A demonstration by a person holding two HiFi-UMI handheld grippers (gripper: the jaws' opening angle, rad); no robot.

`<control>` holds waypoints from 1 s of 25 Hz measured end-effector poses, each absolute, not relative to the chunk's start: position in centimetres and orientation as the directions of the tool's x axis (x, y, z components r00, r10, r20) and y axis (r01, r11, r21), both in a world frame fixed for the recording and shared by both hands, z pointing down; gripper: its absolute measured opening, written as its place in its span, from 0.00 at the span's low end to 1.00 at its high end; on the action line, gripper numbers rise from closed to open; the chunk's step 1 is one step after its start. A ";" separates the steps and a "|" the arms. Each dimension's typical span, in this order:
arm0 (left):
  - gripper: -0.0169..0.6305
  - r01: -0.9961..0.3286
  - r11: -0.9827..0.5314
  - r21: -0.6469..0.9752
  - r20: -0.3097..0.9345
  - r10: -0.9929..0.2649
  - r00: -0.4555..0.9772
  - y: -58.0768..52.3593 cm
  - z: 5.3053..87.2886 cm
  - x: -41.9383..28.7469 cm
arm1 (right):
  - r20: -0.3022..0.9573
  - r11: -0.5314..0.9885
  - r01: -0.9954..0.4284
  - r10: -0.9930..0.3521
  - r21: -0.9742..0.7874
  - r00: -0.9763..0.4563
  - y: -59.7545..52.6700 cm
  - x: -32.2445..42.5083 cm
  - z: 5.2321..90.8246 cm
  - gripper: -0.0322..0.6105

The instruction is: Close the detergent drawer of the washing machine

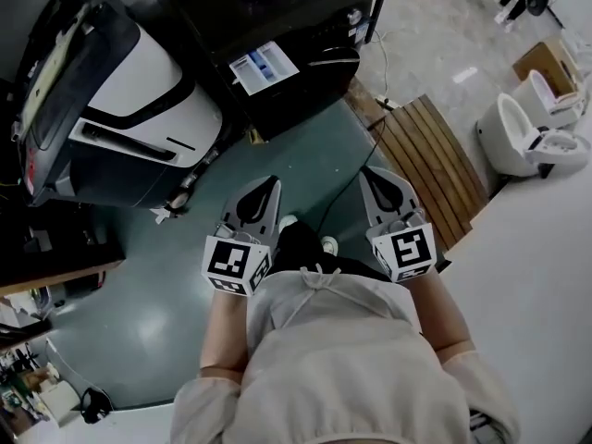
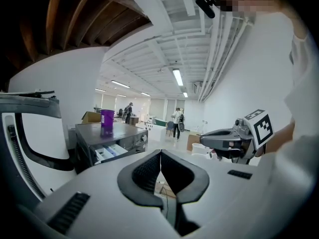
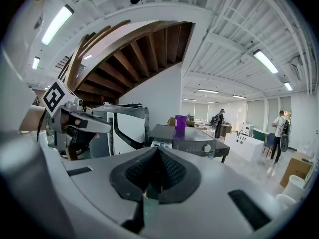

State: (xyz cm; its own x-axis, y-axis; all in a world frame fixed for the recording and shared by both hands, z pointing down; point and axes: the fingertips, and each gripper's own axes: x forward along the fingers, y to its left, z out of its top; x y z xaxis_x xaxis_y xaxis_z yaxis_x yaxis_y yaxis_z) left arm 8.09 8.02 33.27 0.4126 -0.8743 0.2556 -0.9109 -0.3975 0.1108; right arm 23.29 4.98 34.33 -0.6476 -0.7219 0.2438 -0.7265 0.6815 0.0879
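Dark grey box-shaped washing machine (image 1: 277,17) stands on the grey-green floor (image 1: 166,313), well ahead of the person. Its white-and-blue detergent drawer (image 1: 264,67) juts out open at the top left corner of the front panel (a round knob (image 3: 203,148) sits further right on the same panel). Purple plastic cup (image 2: 107,119) stands upright on the machine's top. Left gripper (image 1: 266,188) and right gripper (image 1: 377,178) are held close to the torso, well apart from the drawer. Both are clenched tip to tip with nothing between.
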 end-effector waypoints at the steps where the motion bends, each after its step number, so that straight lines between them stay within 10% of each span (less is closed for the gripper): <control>1: 0.06 -0.919 -0.379 0.111 0.263 -0.880 0.395 7.2 33.7 7.8 | 0.248 0.692 -0.717 -0.712 0.088 -0.657 4.1 23.0 34.7 0.06; 25: 0.05 -0.979 0.032 0.203 0.448 -0.892 0.064 -14.0 49.2 -2.3 | 0.415 0.865 -0.501 -0.469 0.038 -0.779 -21.9 10.9 45.0 0.06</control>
State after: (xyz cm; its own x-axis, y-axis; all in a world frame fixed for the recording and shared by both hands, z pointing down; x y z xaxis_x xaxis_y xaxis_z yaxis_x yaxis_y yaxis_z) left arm -2.26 -14.01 49.21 0.0636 -0.8917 0.4482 -0.9787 0.0321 0.2026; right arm 10.95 -21.88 44.99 -0.7792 -0.4694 0.4154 -0.5008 0.8647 0.0377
